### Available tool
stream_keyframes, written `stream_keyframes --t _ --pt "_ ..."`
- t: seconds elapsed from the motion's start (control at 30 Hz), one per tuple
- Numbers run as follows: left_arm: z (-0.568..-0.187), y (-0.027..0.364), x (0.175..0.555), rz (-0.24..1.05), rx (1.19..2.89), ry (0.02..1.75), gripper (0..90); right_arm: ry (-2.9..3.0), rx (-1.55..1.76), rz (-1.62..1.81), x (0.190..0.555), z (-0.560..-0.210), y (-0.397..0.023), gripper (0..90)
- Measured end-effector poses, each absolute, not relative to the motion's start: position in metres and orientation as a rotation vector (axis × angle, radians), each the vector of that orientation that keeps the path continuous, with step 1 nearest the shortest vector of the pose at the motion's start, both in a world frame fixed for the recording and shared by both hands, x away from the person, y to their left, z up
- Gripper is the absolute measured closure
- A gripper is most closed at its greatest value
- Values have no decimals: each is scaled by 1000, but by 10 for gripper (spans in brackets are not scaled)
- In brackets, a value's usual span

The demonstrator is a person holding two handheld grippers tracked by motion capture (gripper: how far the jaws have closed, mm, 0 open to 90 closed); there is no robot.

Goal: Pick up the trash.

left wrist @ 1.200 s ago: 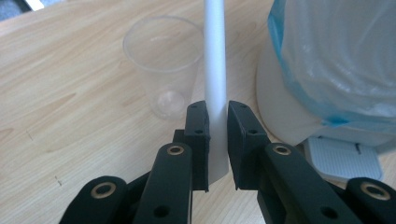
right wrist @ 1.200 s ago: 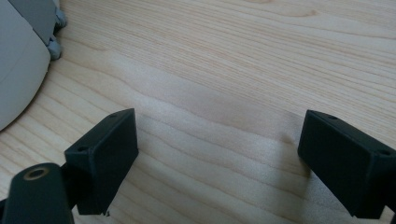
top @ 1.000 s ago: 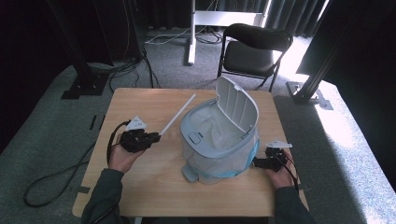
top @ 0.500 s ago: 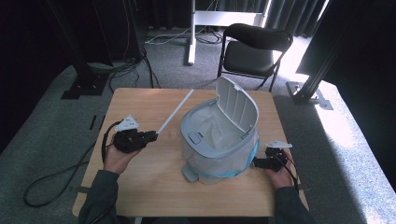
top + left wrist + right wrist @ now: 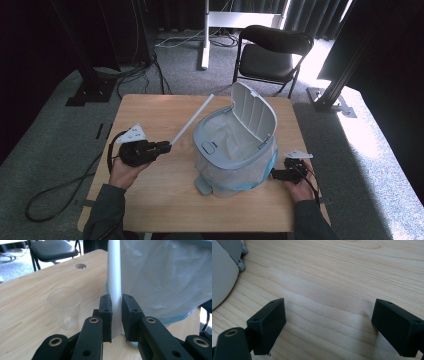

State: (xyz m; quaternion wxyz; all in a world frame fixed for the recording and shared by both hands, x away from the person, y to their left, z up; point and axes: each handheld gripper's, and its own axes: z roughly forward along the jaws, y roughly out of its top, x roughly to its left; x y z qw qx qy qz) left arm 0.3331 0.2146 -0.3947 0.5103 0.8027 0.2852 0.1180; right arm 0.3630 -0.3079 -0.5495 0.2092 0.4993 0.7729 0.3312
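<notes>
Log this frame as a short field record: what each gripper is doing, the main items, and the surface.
left gripper: shut on the white tube, which slants up toward the bin
right gripper: open, nothing between the jaws, low beside the bin
bin: grey, lid up, clear liner bag inside
clear cup: upright, empty
surface: wooden table

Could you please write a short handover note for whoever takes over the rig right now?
Left gripper: shut on the long white tube, gripping its near end; the tube slants up and away beside the bin.
Right gripper: open, nothing between the jaws, low over the table at the bin's right side.
Things: grey bin mid-table, lid up, lined with a clear bag. A clear plastic cup stands upright on the table.
Done: tube picked up.
Left: probably dropping the tube into the open bin; it is still outside.
</notes>
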Motion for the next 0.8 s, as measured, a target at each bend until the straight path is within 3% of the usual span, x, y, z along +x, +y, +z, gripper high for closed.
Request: stream_keyframes --t 0.8 --pt "-387 199 324 259 1993 555 791 2150 1389 921 363 -549 -308 112"
